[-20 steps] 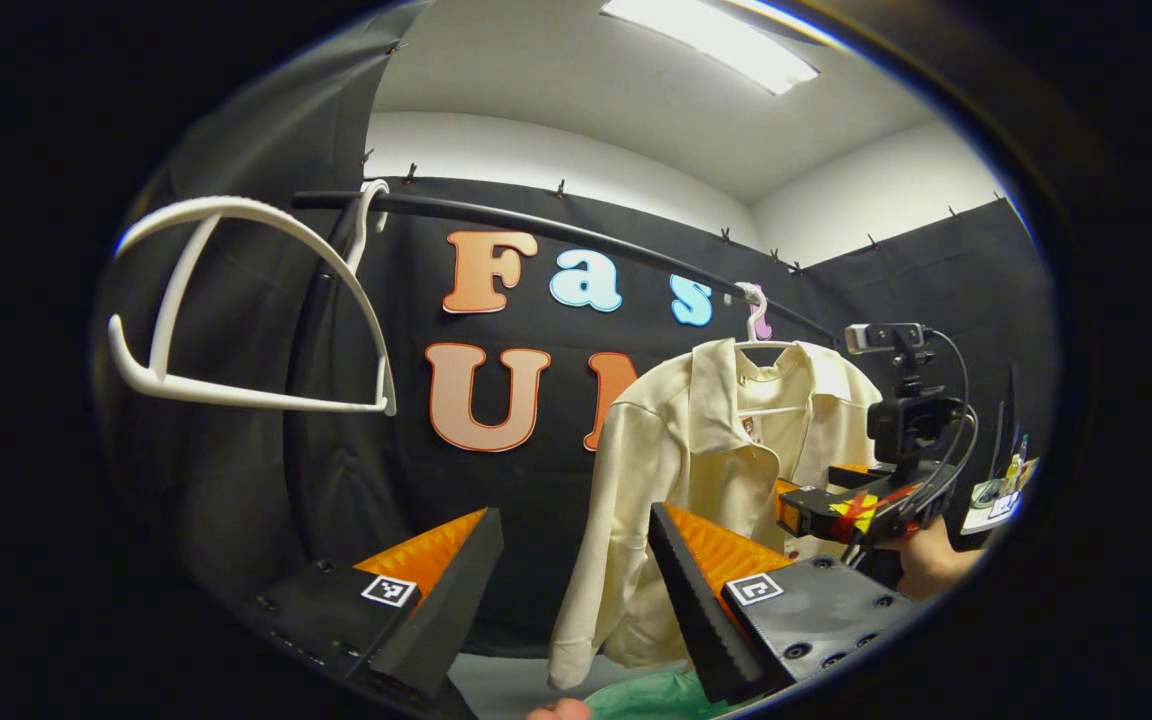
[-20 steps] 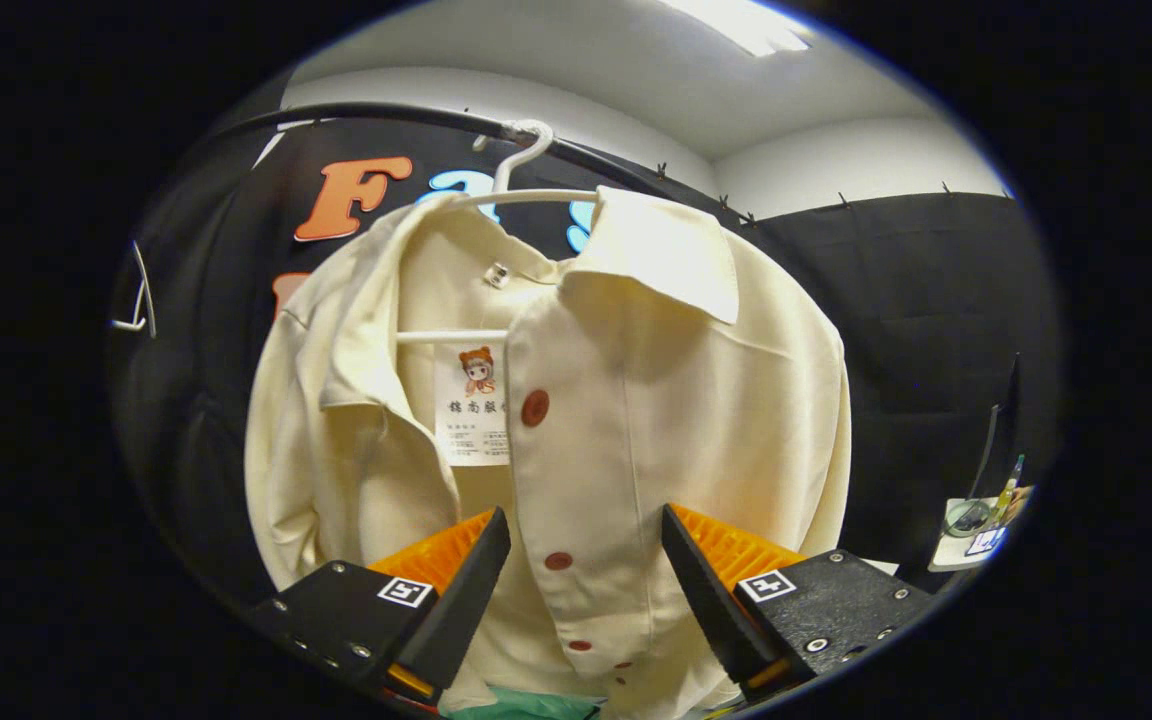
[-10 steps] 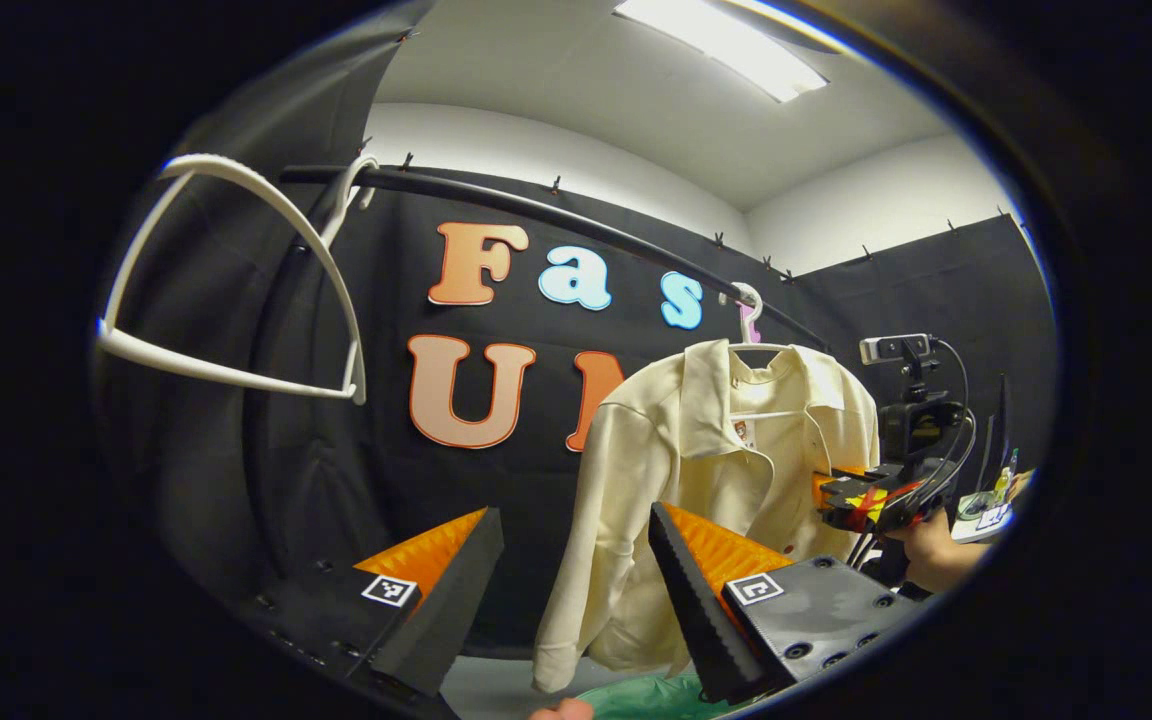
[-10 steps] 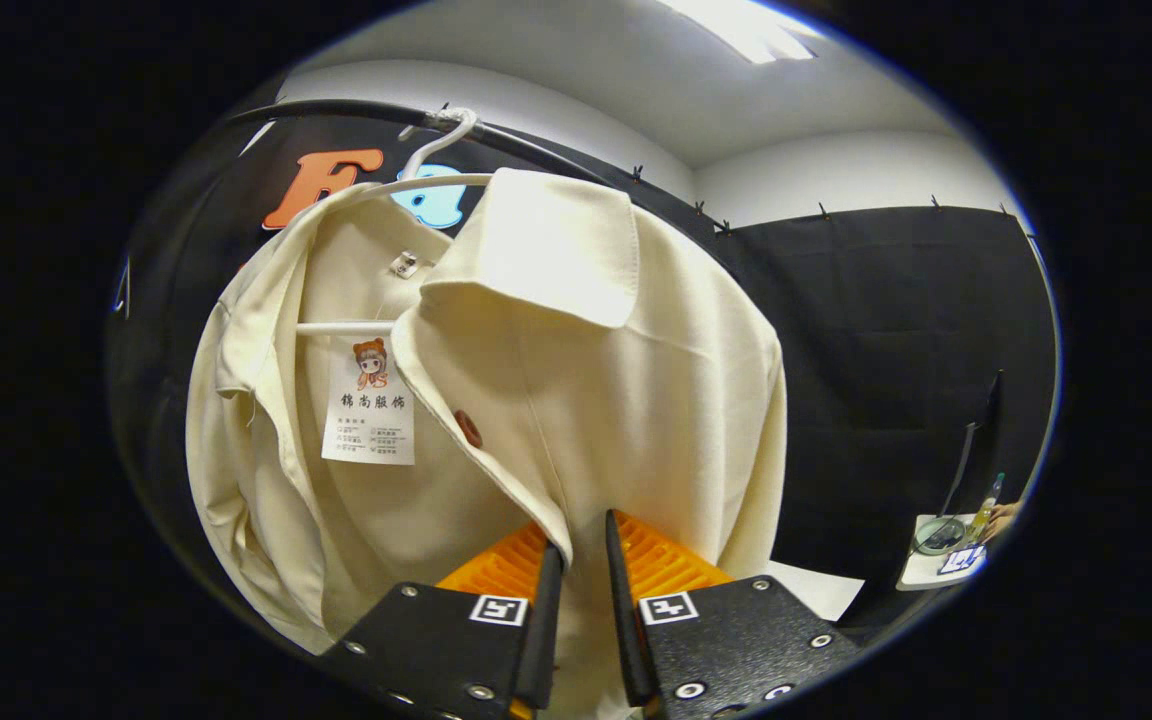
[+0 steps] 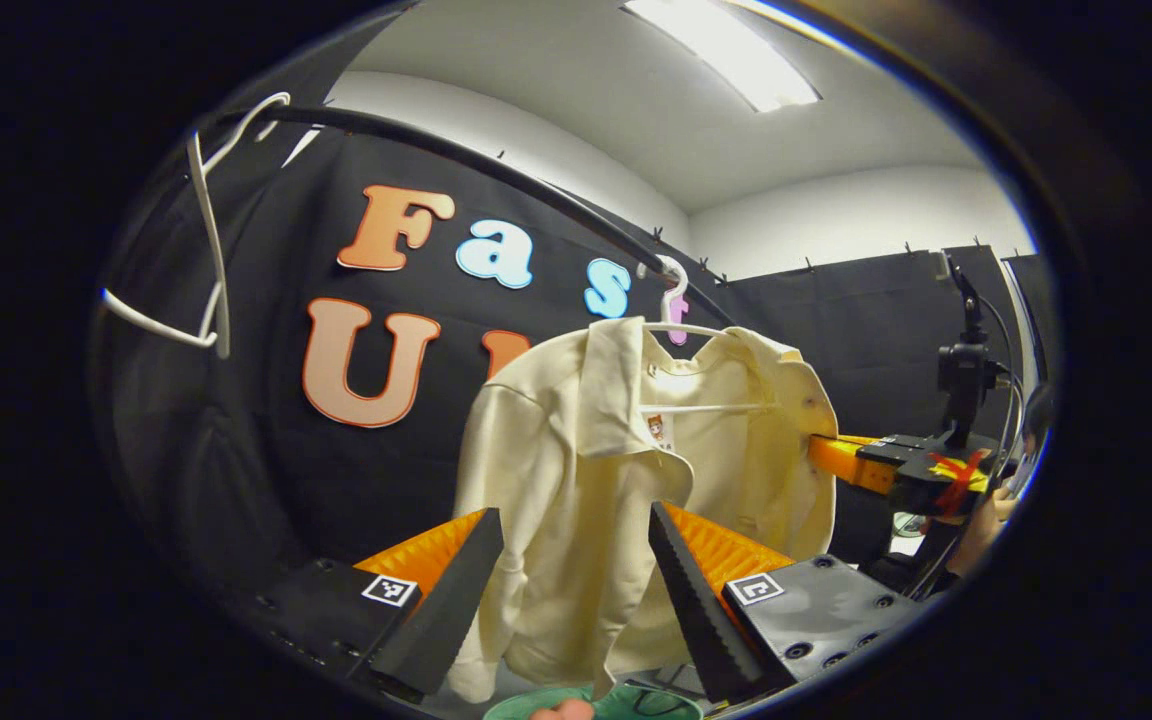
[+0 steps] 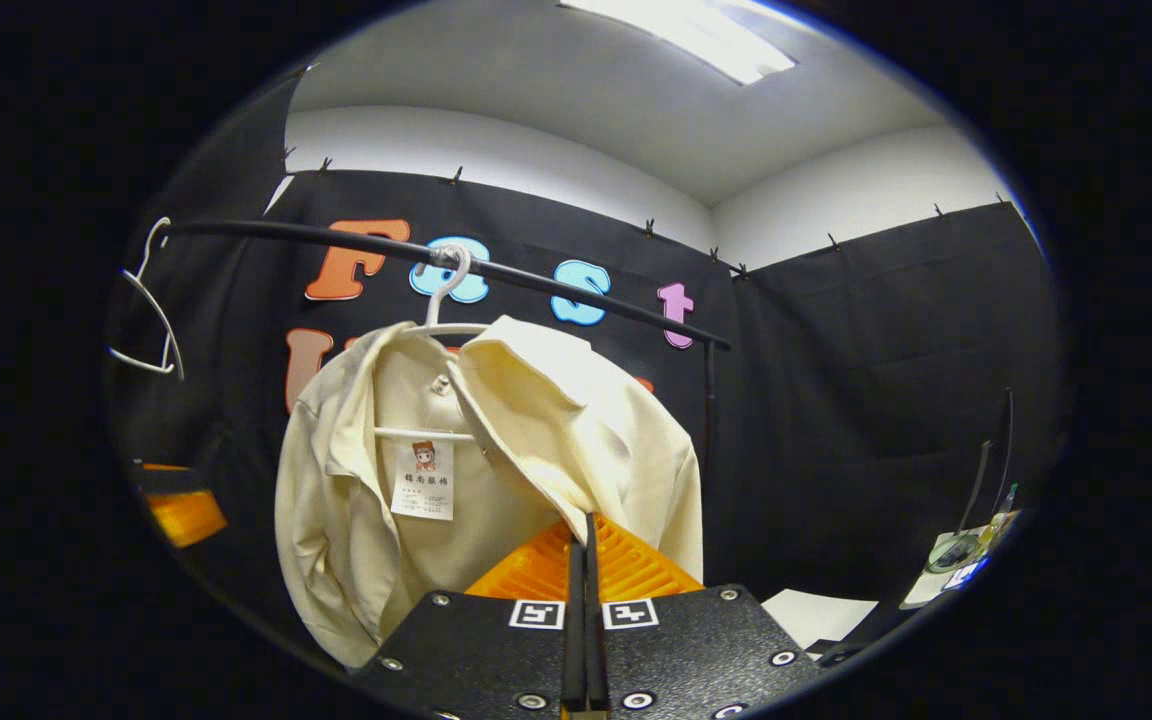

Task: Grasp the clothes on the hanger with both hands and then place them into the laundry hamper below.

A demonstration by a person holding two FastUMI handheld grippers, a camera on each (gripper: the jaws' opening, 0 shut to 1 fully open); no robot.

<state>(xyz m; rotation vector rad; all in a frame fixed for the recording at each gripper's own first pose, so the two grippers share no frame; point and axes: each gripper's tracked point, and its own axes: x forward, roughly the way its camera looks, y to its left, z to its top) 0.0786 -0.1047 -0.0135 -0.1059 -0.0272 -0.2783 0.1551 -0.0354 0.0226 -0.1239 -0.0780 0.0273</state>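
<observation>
A cream shirt point(image 5: 576, 450) hangs on a white hanger point(image 5: 674, 300) from the black rail point(image 5: 496, 175). My left gripper point(image 5: 573, 512) is open, and the shirt's left sleeve and front show in the gap between its fingers, a little beyond them. My right gripper point(image 6: 581, 520) is shut on the front edge of the shirt point(image 6: 496, 450), and the panel is drawn taut toward it. In the left gripper view the right gripper point(image 5: 836, 458) presses against the shirt's right side. The green hamper rim point(image 5: 626, 703) peeks out below the shirt.
An empty white hanger point(image 5: 208, 250) hangs at the rail's left end; the right gripper view has this empty hanger point(image 6: 151, 320) too. A hand point(image 5: 976, 520) holds the right gripper. A small table with items point(image 6: 961, 560) stands at the right.
My right gripper's fingers closed on the shirt's front edge and drew back from it. My left gripper swung toward the shirt, which now sits between its fingers in view.
</observation>
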